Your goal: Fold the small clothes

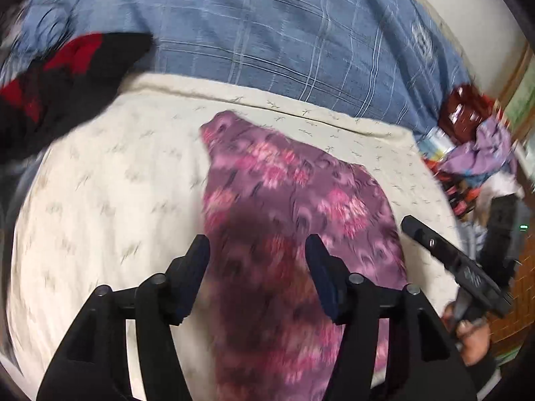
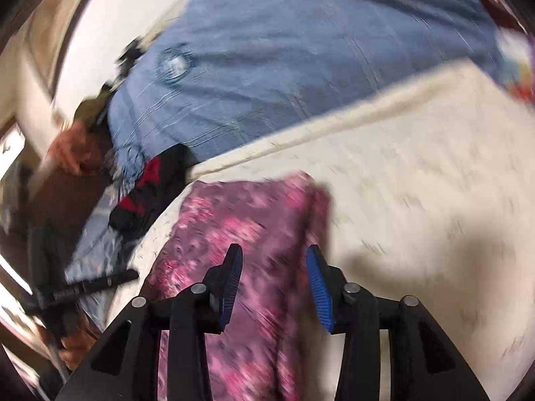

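Note:
A purple garment with pink flowers (image 1: pixel 287 207) lies as a long folded strip on a cream patterned cloth (image 1: pixel 110 193). My left gripper (image 1: pixel 257 254) is open and empty, hovering over the garment's near part. The right gripper shows in the left wrist view (image 1: pixel 451 264) at the right, beside the garment's edge. In the right wrist view the same garment (image 2: pixel 254 214) runs up from the bottom; my right gripper (image 2: pixel 274 260) is open and empty above it. The left gripper appears at the left (image 2: pixel 87 287) of that view. Both views are motion-blurred.
A blue checked bedspread (image 1: pixel 284 33) covers the bed behind the cream cloth. A black and red garment (image 1: pixel 63 77) lies at the left. A pile of mixed clothes (image 1: pixel 474 147) sits at the right, near the bed's edge.

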